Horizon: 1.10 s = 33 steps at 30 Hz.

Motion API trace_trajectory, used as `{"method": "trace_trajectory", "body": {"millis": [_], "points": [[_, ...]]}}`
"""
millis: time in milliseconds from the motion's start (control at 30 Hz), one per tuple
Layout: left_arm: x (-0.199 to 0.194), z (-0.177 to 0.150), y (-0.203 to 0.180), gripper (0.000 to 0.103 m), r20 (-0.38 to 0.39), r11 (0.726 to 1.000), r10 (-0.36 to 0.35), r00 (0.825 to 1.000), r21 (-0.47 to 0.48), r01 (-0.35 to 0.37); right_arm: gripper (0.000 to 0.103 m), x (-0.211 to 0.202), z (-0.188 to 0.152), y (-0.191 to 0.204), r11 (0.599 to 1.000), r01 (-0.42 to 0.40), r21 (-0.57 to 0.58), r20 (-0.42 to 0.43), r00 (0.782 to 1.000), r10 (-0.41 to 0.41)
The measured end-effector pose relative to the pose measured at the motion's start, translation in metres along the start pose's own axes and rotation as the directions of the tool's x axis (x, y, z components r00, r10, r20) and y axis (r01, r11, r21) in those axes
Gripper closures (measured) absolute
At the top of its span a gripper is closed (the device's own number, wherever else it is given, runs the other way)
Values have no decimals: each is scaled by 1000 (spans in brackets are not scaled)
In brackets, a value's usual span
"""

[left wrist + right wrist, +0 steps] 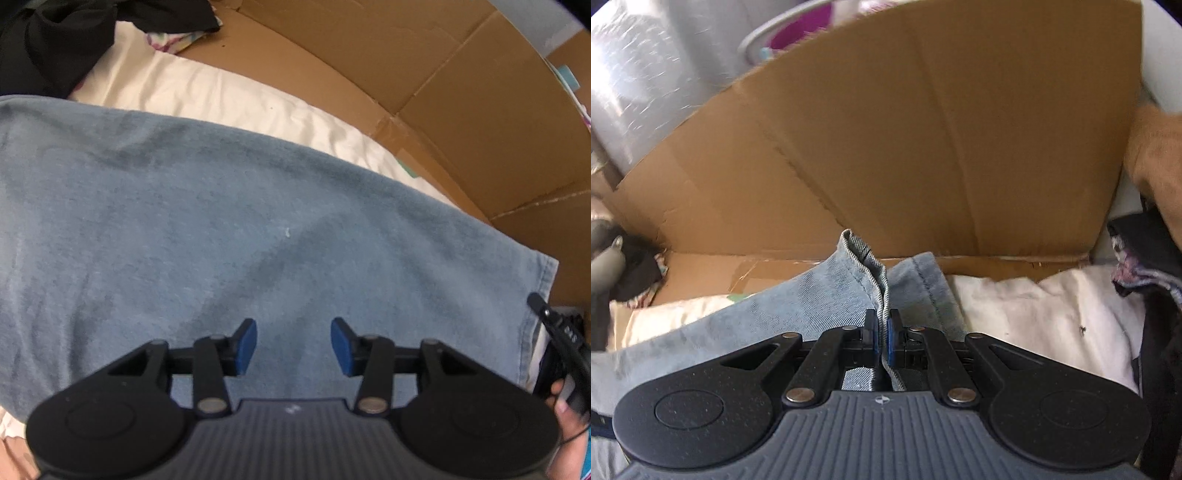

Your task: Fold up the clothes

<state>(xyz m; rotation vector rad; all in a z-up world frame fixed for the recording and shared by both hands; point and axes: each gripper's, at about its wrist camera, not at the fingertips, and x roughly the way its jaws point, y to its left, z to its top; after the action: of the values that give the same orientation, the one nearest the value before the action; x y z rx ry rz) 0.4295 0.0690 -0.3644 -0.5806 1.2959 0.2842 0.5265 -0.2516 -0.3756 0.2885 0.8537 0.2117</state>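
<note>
left gripper [293,345] hovers over the blue garment [221,229], fingers [246,345] spread with a clear gap, nothing between them; garment lies spread flat across a cream sheet [207,92], filling most of the left wrist view, hemmed edge at the right; brown cardboard [424,74] stands behind it on the far side; dark clothing [55,37] heaped at the far left corner

right gripper [882,341] pressed together on a hemmed fold of the same blue garment [864,266] (denim-like weave, stitching visible); the pinched fold rises up between the fingers [892,343] and sticks out past the tips; rest of the fabric drapes to the near left over the cream sheet [1034,314]; cardboard [905,129] wall upright just beyond; dark clothes [1160,258] at the right edge; a person's forearm [1156,155] at the far right
</note>
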Motion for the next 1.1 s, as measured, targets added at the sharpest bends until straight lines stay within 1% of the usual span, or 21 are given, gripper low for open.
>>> {"method": "trace_trajectory", "body": {"millis": [100,200,300,467,533,600,633,667,700,733,767,900,1000,1100], "points": [[0,-1,-1,55,-2,1000,0,1000,13,0,101,5,-1,-7,999,5,39,-15,1000,-4],[2,1,0,55,-5,1000,6,1000,11,-6,101,10,0,-10,999,8,41,-19,1000,-7],[5,2,1,55,-9,1000,8,1000,5,-8,101,13,8,-11,999,4,47,-13,1000,-3],[8,3,2,55,-15,1000,10,1000,4,-10,101,18,23,-15,998,32,59,-16,999,-31],[9,3,3,55,-17,1000,11,1000,3,-11,101,25,24,-21,995,45,90,-40,998,-41],[10,3,4,55,-20,1000,12,1000,2,-12,101,35,21,-27,992,40,119,-97,995,-28],[10,3,5,55,-21,1000,12,1000,1,-12,101,37,20,-29,992,31,120,-108,994,-18],[11,3,5,54,-22,1000,13,1000,1,-13,100,38,19,-31,993,22,119,-115,993,-9],[11,3,6,54,-23,1000,13,1000,0,-13,96,37,18,-34,991,17,129,-116,993,-2],[12,3,6,53,-24,1000,13,1000,0,-13,96,36,17,-36,990,13,142,-117,993,4],[12,3,6,53,-25,1000,14,1000,-1,-14,89,34,16,-39,988,6,153,-113,994,11],[13,1,6,52,-30,1000,18,999,-3,-18,87,23,11,-47,983,-6,184,-96,995,24],[10,-2,6,52,-28,1000,23,999,4,-23,85,14,9,-47,989,6,145,-101,995,9],[8,-3,6,50,-25,1000,28,999,4,-27,84,8,5,-46,994,13,110,-128,992,1]]}}
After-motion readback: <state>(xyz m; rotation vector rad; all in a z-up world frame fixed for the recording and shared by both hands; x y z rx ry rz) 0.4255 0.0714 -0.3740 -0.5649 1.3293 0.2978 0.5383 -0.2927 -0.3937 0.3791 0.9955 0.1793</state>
